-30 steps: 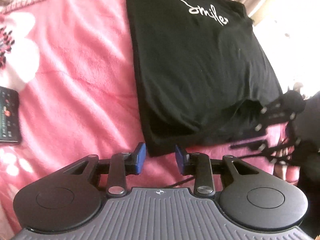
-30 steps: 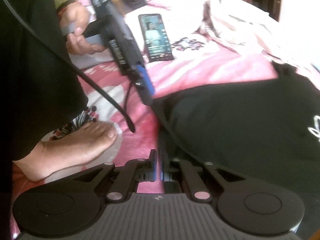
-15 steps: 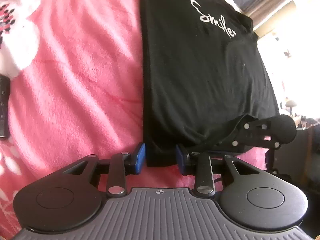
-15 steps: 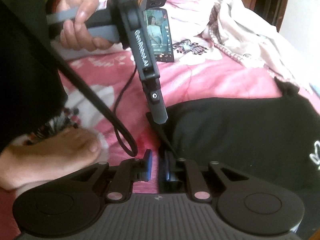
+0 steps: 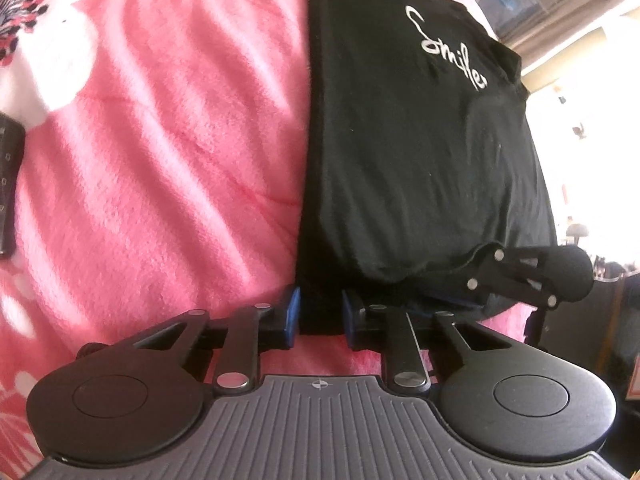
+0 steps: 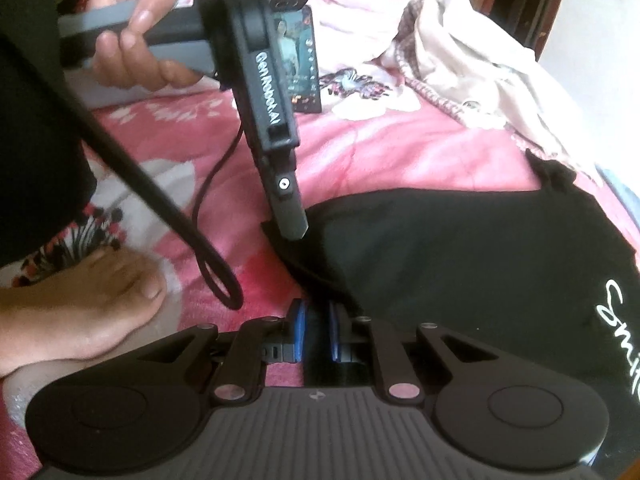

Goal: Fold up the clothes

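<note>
A black T-shirt with white script lies flat on a pink blanket. My left gripper is at the shirt's near corner. Its jaws are closing, and black fabric fills the gap between the blue pads. In the right wrist view the left gripper points steeply down onto that corner of the T-shirt. My right gripper sits at the hem further along, its pads narrow with dark cloth between them. In the left wrist view the hem drapes over the right gripper and hides its fingertips.
A phone with a lit screen lies on the blanket behind the left gripper. A person's hand holds that gripper, and a bare foot rests at the left. A black cable loops nearby. Pale clothes are heaped at the back. A dark device lies at the left edge.
My left gripper slid forward onto the shirt's corner and its pads drew closer around the fabric. My right gripper, shut a second ago, parted slightly and now has the hem between its pads.
</note>
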The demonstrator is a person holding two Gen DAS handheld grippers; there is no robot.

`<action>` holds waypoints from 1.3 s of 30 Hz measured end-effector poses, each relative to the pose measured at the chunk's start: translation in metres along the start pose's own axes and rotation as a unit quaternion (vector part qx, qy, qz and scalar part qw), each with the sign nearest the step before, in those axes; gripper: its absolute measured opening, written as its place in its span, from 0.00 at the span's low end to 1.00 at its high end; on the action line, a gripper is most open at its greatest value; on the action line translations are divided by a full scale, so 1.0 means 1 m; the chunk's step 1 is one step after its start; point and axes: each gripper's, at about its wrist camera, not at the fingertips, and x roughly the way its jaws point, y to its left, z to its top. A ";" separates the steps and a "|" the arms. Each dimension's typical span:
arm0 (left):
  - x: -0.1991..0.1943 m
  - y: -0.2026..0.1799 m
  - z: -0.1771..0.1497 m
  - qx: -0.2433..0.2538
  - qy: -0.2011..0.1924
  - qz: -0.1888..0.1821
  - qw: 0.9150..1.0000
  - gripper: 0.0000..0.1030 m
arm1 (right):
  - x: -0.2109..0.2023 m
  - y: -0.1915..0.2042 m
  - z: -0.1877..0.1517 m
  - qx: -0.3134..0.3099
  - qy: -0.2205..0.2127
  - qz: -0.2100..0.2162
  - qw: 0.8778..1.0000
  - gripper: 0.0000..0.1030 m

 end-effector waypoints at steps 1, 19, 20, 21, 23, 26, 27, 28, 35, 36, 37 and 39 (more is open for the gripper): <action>0.000 0.000 0.000 -0.002 -0.002 0.004 1.000 0.10 | 0.001 0.001 0.000 -0.003 0.001 0.001 1.000 0.13; -0.009 -0.019 -0.004 0.055 0.000 0.097 0.994 0.01 | 0.003 -0.030 0.001 0.148 0.005 0.145 0.978 0.00; -0.006 -0.021 -0.005 0.067 0.001 0.106 0.992 0.02 | 0.006 -0.030 -0.001 0.156 0.008 0.149 0.976 0.00; -0.003 -0.025 -0.006 0.080 0.003 0.115 0.990 0.02 | 0.009 -0.028 -0.004 0.154 0.012 0.148 0.977 0.00; 0.002 -0.034 -0.009 0.115 0.006 0.131 0.985 0.02 | 0.010 -0.020 -0.005 0.139 0.012 0.137 0.981 0.00; 0.008 -0.049 -0.017 0.181 0.004 0.163 0.970 0.04 | 0.008 -0.013 -0.002 0.113 0.012 0.124 0.986 0.01; 0.011 -0.054 -0.020 0.201 0.003 0.172 0.964 0.04 | 0.006 -0.011 -0.001 0.106 0.013 0.122 0.987 0.03; 0.013 -0.059 -0.023 0.221 0.002 0.182 0.958 0.04 | 0.002 -0.011 -0.001 0.106 0.014 0.125 0.986 0.03; 0.018 -0.067 -0.029 0.258 -0.001 0.196 0.946 0.05 | -0.044 -0.040 -0.020 0.170 0.004 0.121 0.978 0.03; 0.018 -0.068 -0.028 0.257 0.000 0.194 0.947 0.05 | -0.052 -0.049 -0.024 0.186 0.004 0.111 0.976 0.03; 0.017 -0.068 -0.027 0.256 0.002 0.192 0.947 0.06 | -0.060 -0.060 -0.031 0.210 0.002 0.100 0.972 0.03; 0.015 -0.069 -0.026 0.258 0.003 0.190 0.947 0.09 | -0.077 -0.085 -0.047 0.268 -0.001 0.077 0.960 0.03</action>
